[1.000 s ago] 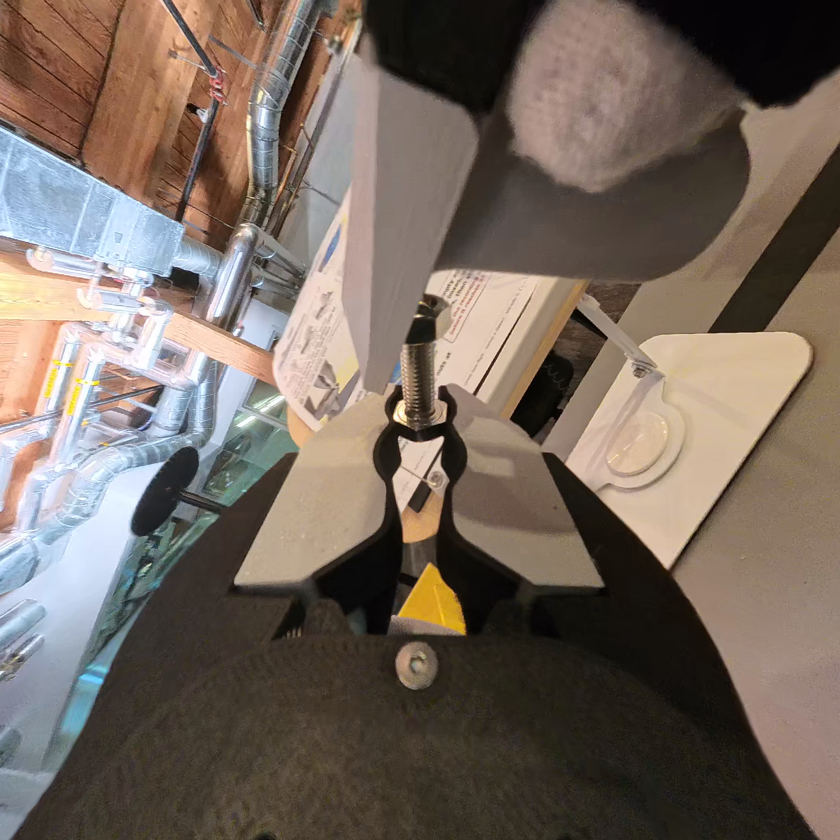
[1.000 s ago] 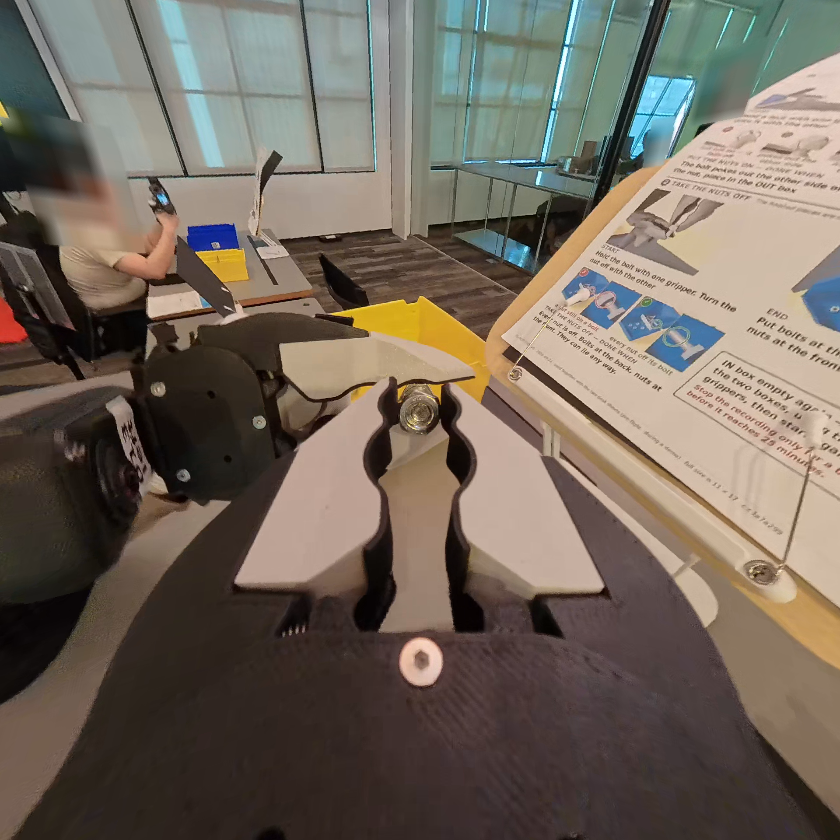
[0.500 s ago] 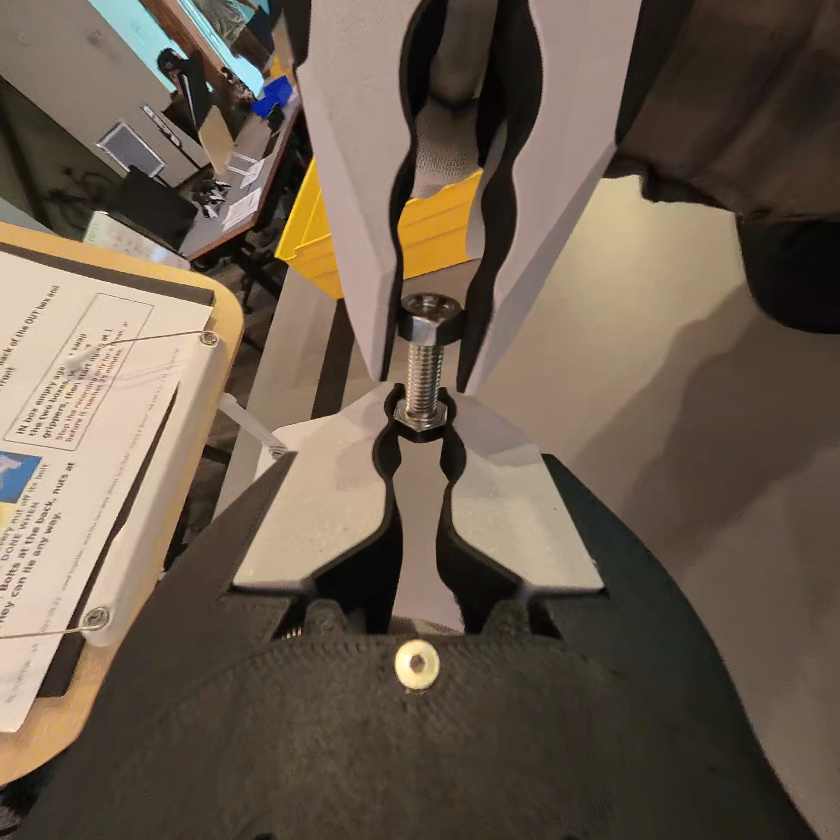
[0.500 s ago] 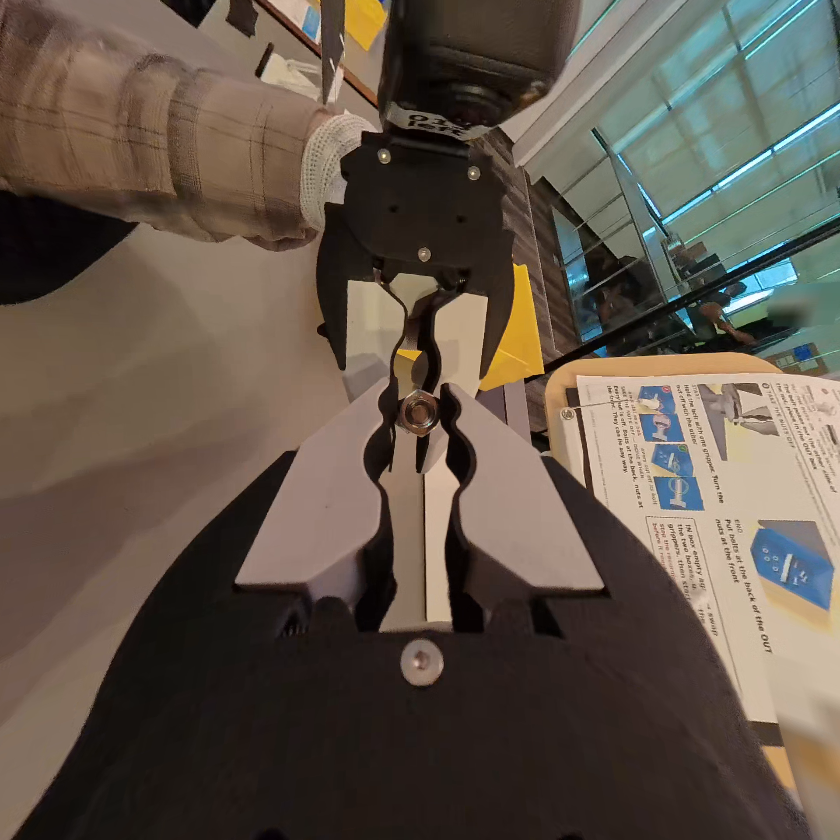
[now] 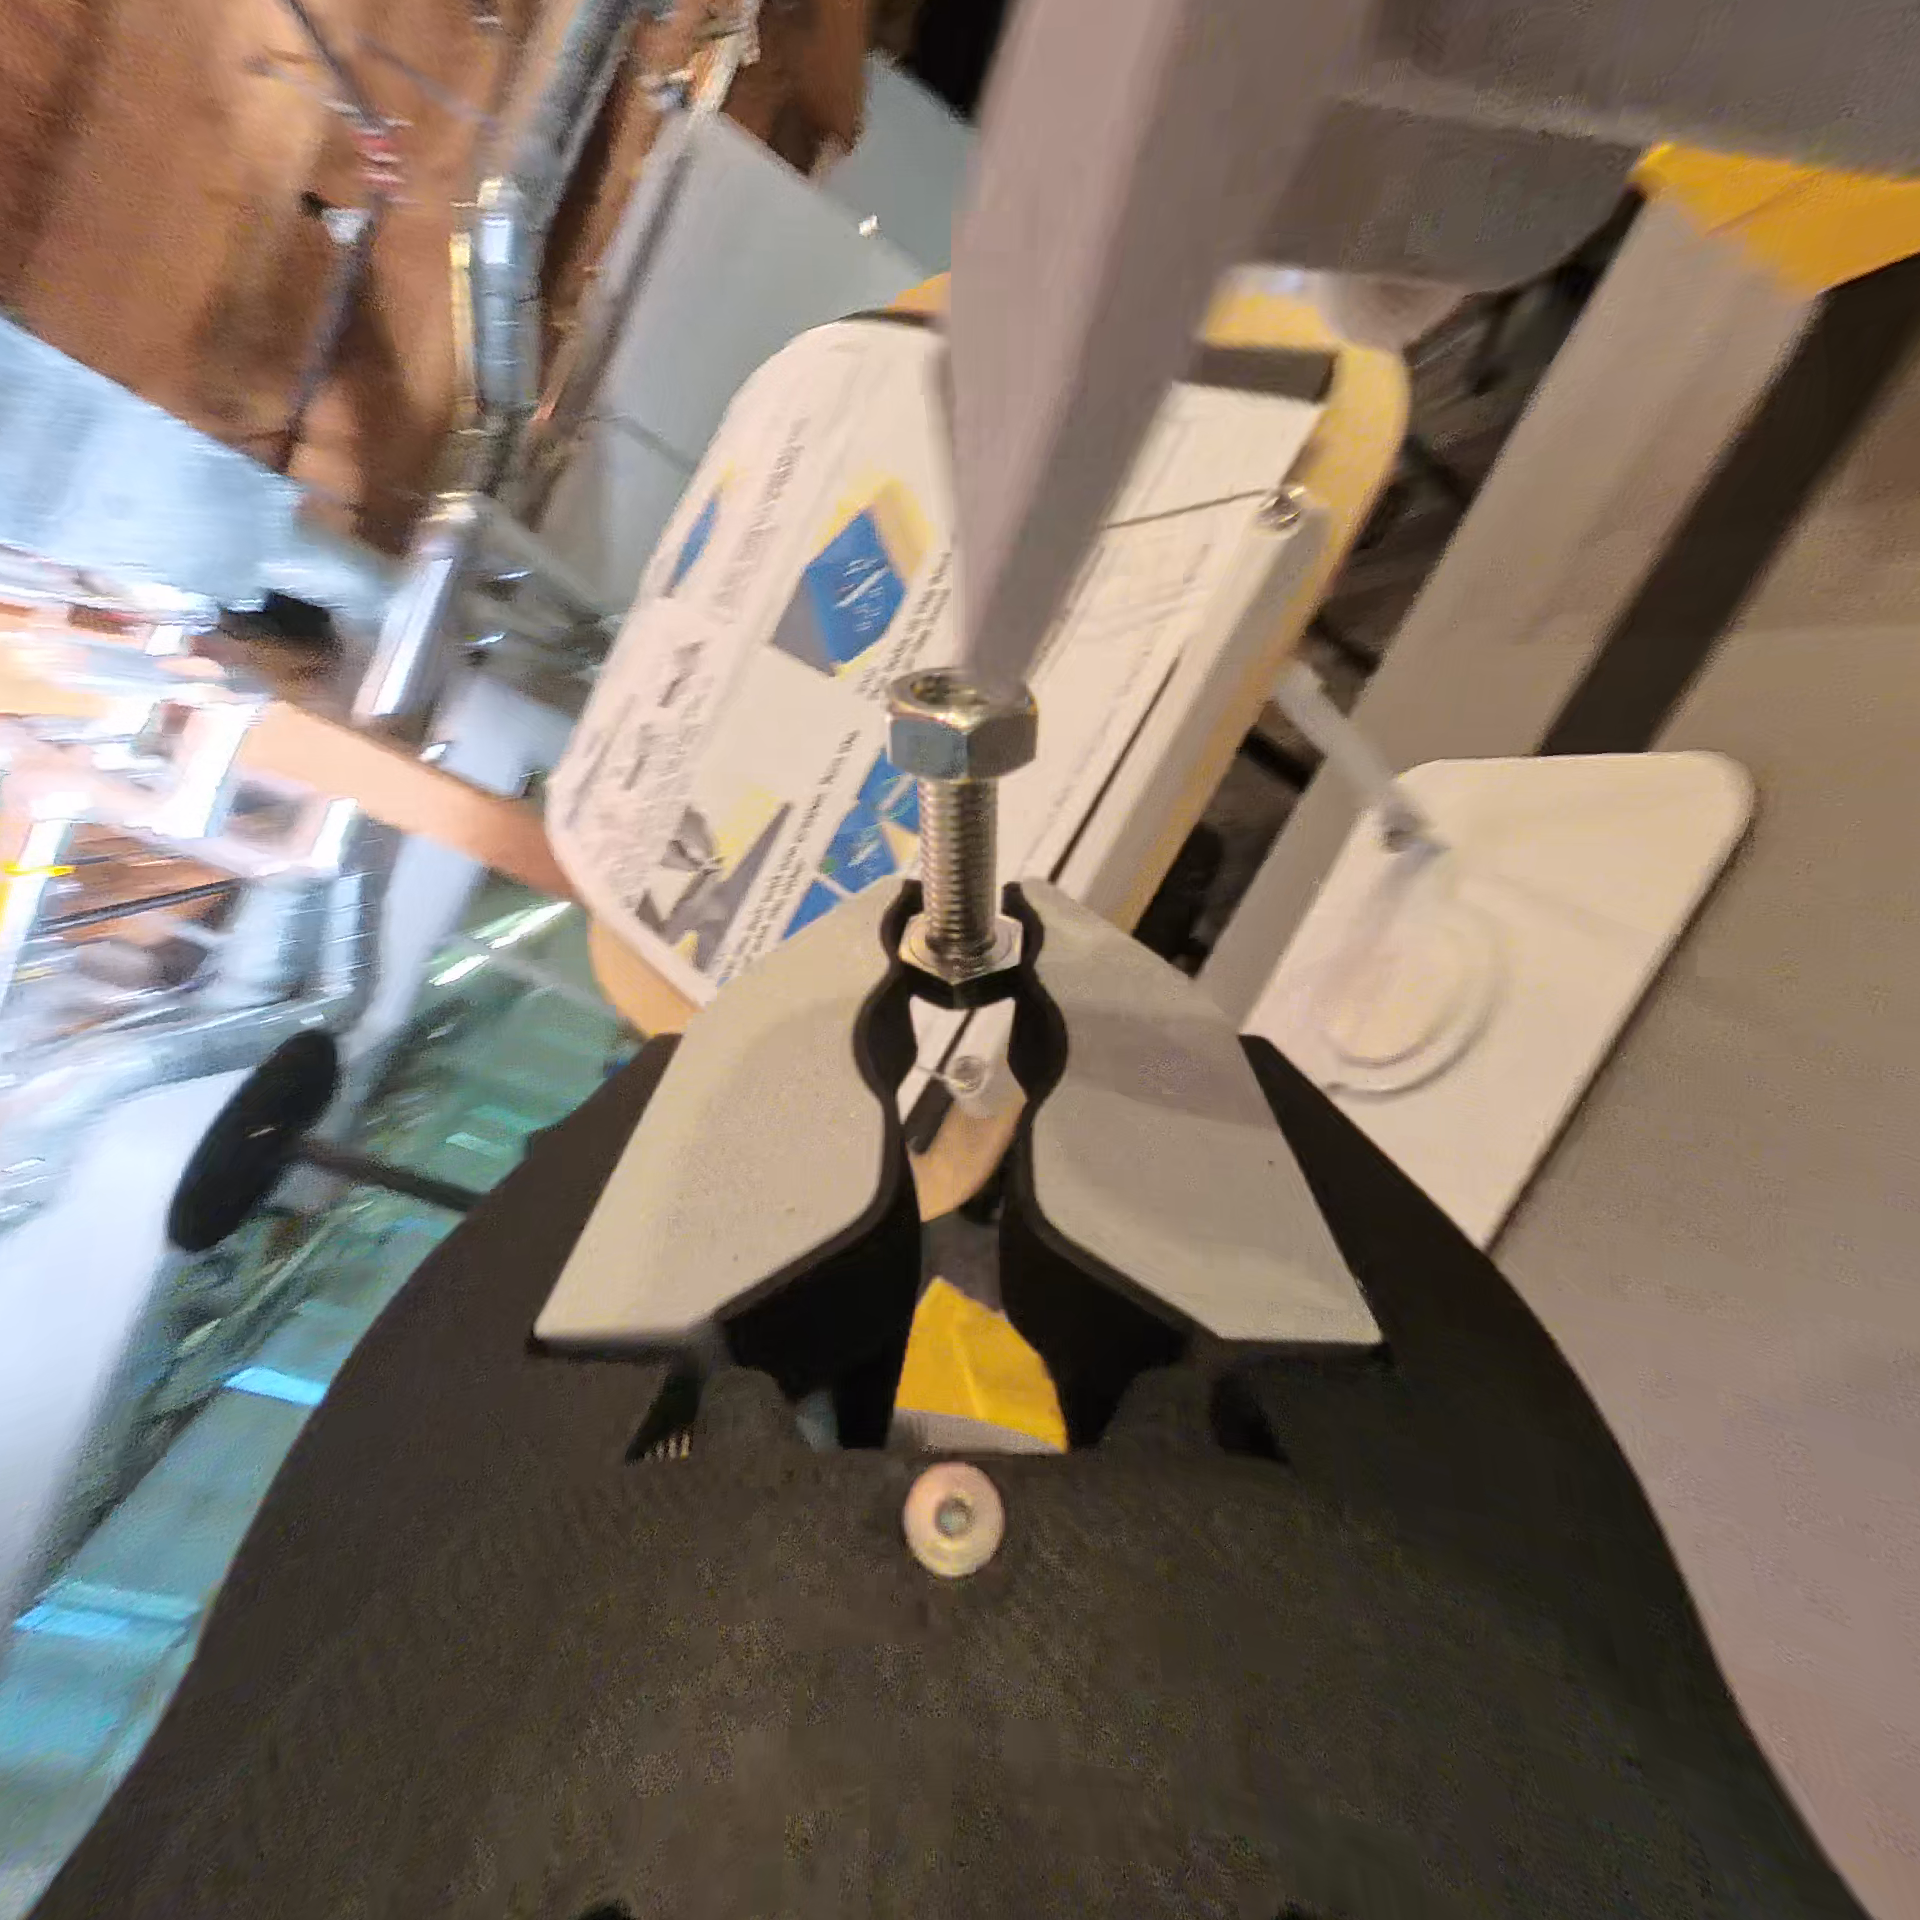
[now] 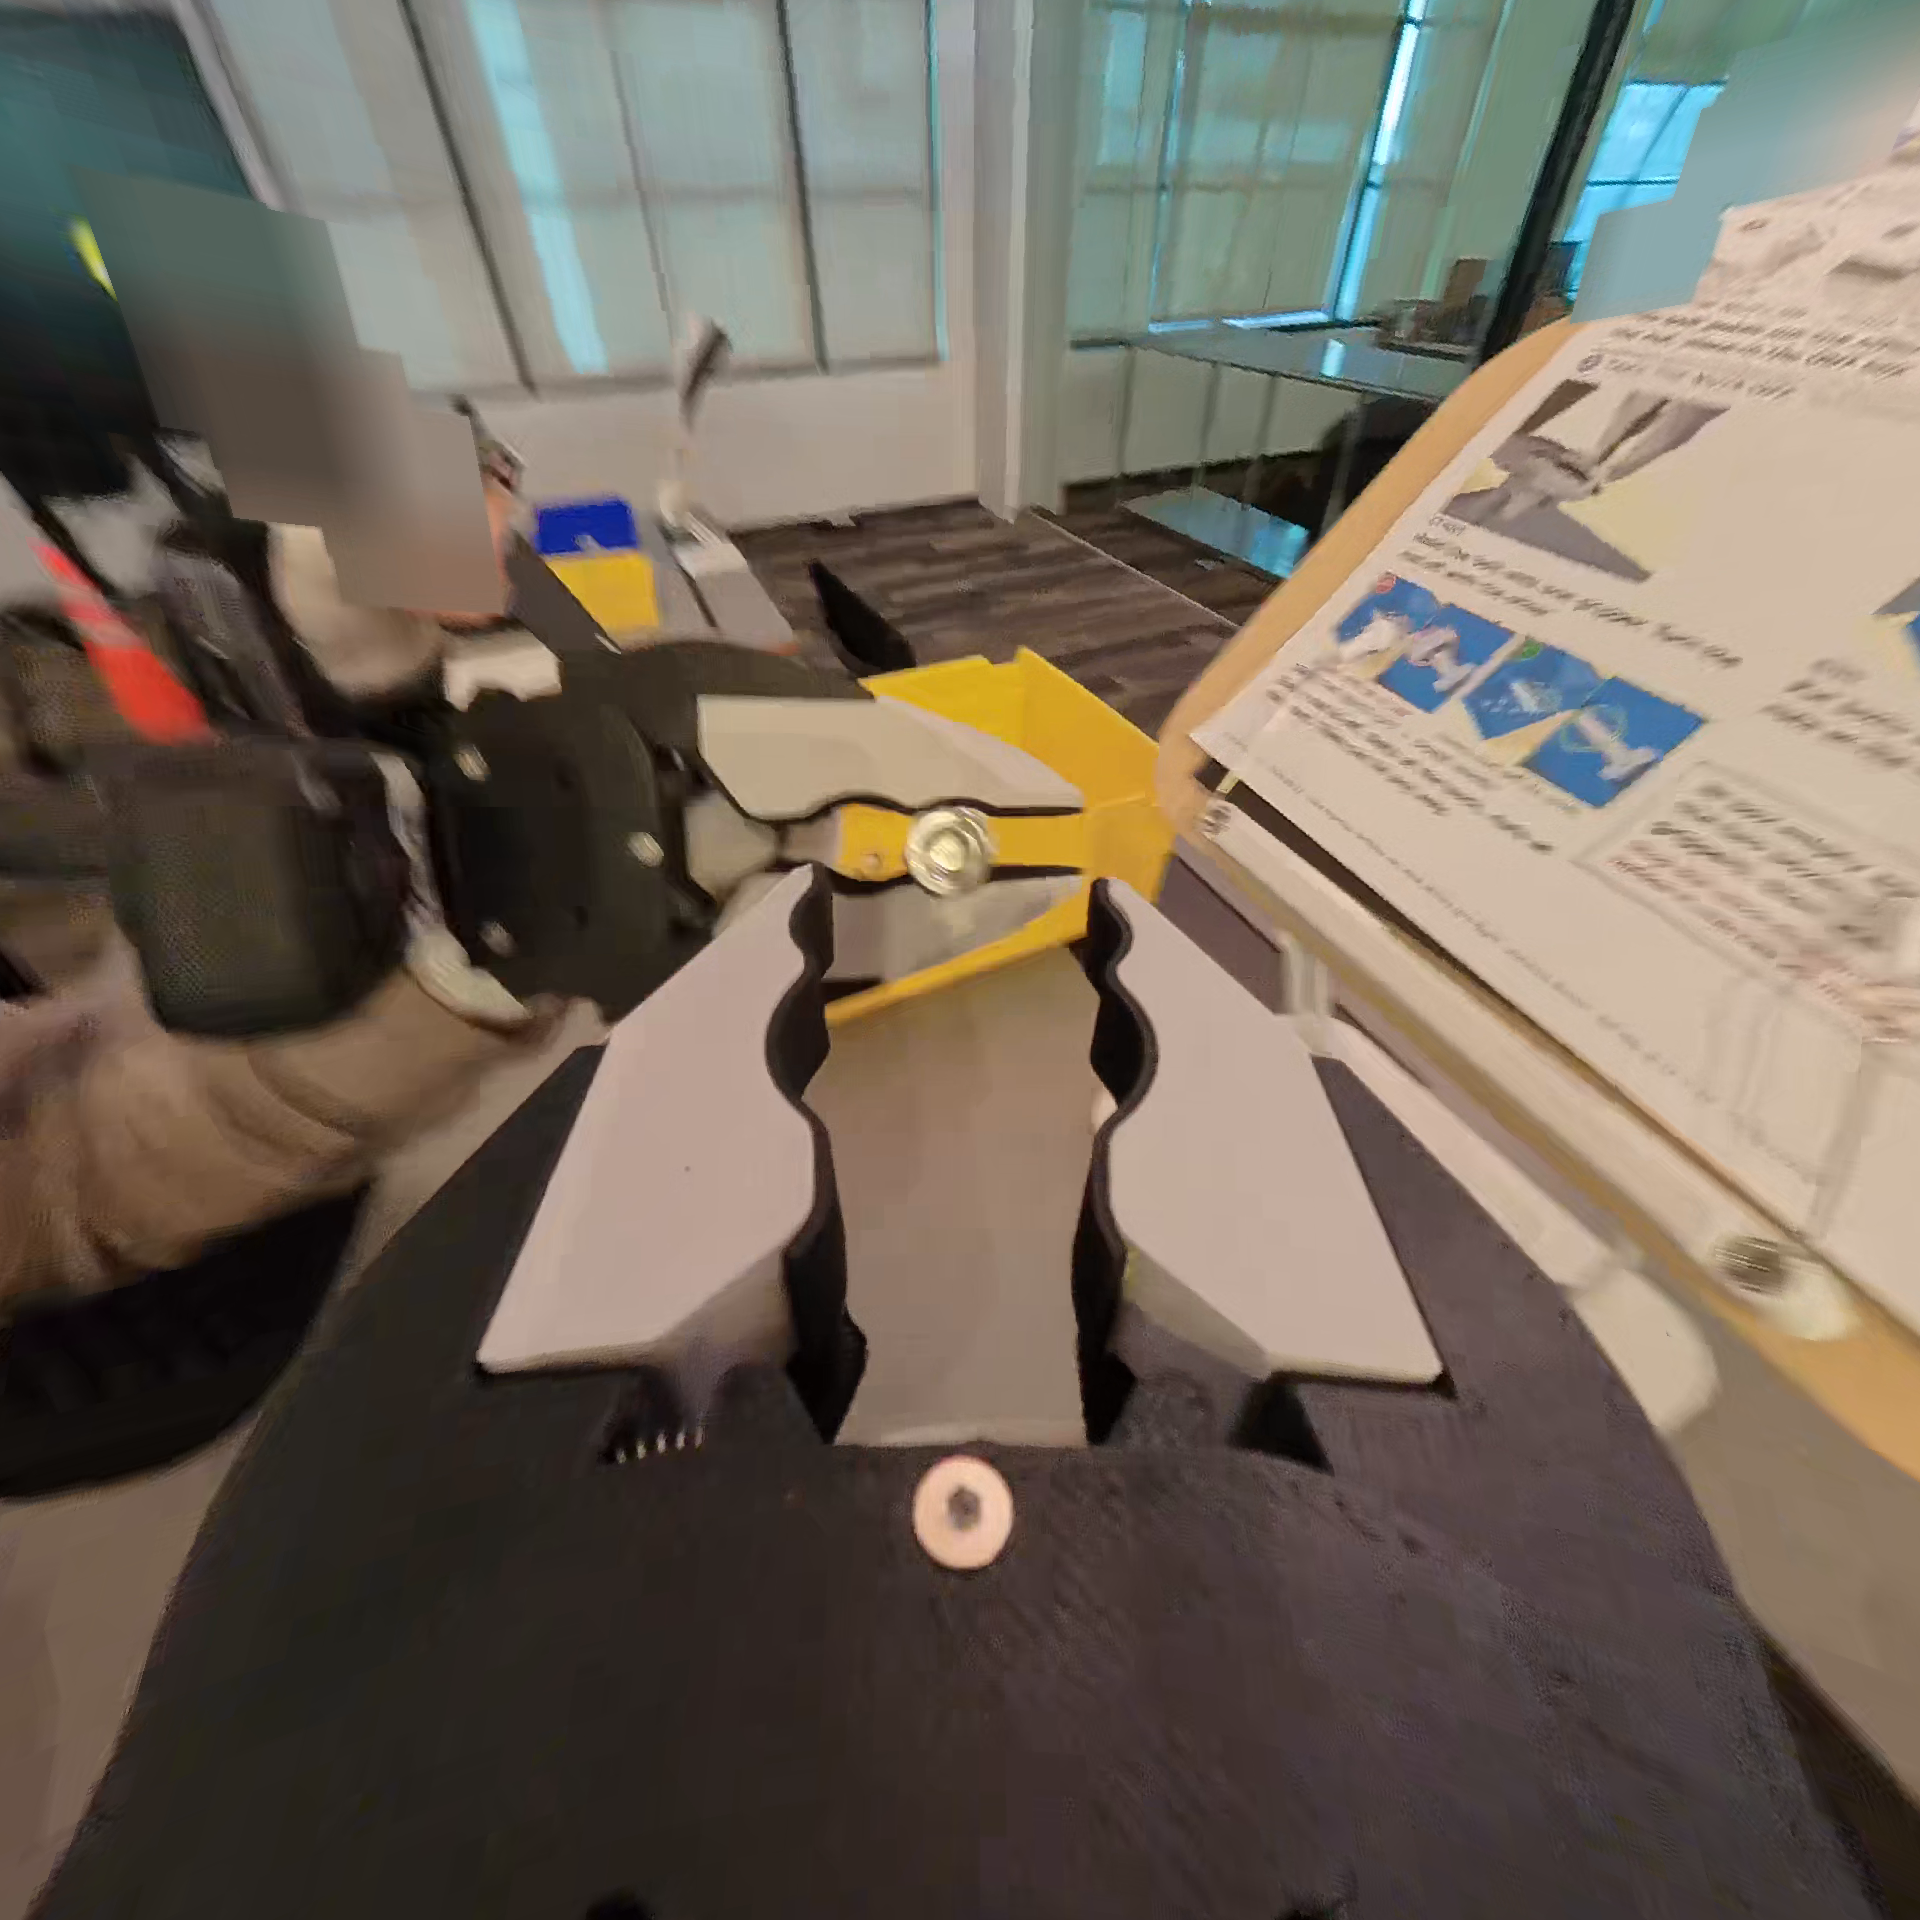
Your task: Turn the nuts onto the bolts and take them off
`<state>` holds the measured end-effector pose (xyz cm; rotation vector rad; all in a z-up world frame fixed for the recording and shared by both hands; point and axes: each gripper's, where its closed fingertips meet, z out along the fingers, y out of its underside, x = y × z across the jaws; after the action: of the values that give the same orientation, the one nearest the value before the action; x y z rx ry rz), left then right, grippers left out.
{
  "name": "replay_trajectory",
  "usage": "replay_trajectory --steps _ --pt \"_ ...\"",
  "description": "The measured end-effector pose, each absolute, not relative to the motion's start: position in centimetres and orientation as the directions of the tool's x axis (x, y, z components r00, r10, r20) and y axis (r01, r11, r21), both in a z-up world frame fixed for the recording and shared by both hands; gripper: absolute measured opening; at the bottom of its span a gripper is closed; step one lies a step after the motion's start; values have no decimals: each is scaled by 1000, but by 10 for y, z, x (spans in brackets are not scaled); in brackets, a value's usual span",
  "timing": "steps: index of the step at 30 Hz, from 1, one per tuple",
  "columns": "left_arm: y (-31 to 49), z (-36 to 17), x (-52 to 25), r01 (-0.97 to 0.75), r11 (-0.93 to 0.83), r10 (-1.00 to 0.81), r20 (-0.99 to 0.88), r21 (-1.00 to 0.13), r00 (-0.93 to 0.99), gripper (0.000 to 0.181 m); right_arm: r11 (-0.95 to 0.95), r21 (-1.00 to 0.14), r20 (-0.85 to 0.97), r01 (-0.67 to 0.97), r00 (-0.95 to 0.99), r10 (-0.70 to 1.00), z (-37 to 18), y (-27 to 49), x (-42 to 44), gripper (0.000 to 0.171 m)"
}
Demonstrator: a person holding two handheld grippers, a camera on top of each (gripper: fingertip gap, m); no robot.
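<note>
A steel bolt (image 5: 954, 862) stands straight out from my left gripper (image 5: 961, 940), which is shut on the hex at its near end. A hex nut (image 5: 961, 722) sits on the bolt's far end. In the right wrist view I see the nut (image 6: 945, 850) end-on, with the left gripper (image 6: 1039, 831) lying sideways around the bolt. My right gripper (image 6: 956, 894) is open and empty, its tips just short of the nut and a little below it. One of its grey fingers (image 5: 1039, 364) hangs over the nut in the left wrist view.
A yellow bin (image 6: 1049, 717) stands behind the bolt. An instruction sheet on a tilted wooden board (image 6: 1558, 748) is close on the right, on a white stand base (image 5: 1507, 935). The grey table (image 5: 1766, 1351) lies below. A person sits at a far desk with blue and yellow boxes (image 6: 592, 561). The left gripper's tips are roughly 6 cm from the right gripper's.
My right gripper was shut on the nut half a second ago; it has let go, opened and drawn back slightly. Both grippers have rolled back to their earlier orientation.
</note>
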<state>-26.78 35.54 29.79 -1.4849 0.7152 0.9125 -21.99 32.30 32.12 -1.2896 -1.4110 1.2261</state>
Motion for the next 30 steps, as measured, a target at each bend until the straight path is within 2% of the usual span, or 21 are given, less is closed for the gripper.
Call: replay_trajectory --steps 5,9,12,17,20,24,27,30 --pt "358 306 -273 -882 -163 239 -885 -442 399 14 -224 -964 -243 143 -129 962 315 324 -236 43" --pt "358 310 -275 -898 -179 297 -892 -402 340 14 -338 -936 -350 102 -155 924 315 325 -243 29" --pt "358 308 -276 -903 -200 304 -900 -380 311 15 -321 -942 -332 93 -143 932 314 326 -245 16" --pt "359 304 -274 -901 -188 253 -905 -392 341 15 -171 -979 -184 113 -112 977 311 325 -244 16" --pt "357 298 -264 -897 -146 123 -907 -417 402 14 11 -989 -7 148 -122 993 309 320 -237 16" --pt "343 272 -238 -851 -60 -241 -820 -521 519 14 285 -930 240 232 -205 949 298 305 -223 16" --pt "316 258 -212 -762 15 -517 -658 -647 548 14 452 -860 365 237 -334 869 292 280 -209 16" --pt "272 242 -176 -624 33 -809 -387 -781 442 14 586 -787 438 191 -497 749 285 245 -188 16"
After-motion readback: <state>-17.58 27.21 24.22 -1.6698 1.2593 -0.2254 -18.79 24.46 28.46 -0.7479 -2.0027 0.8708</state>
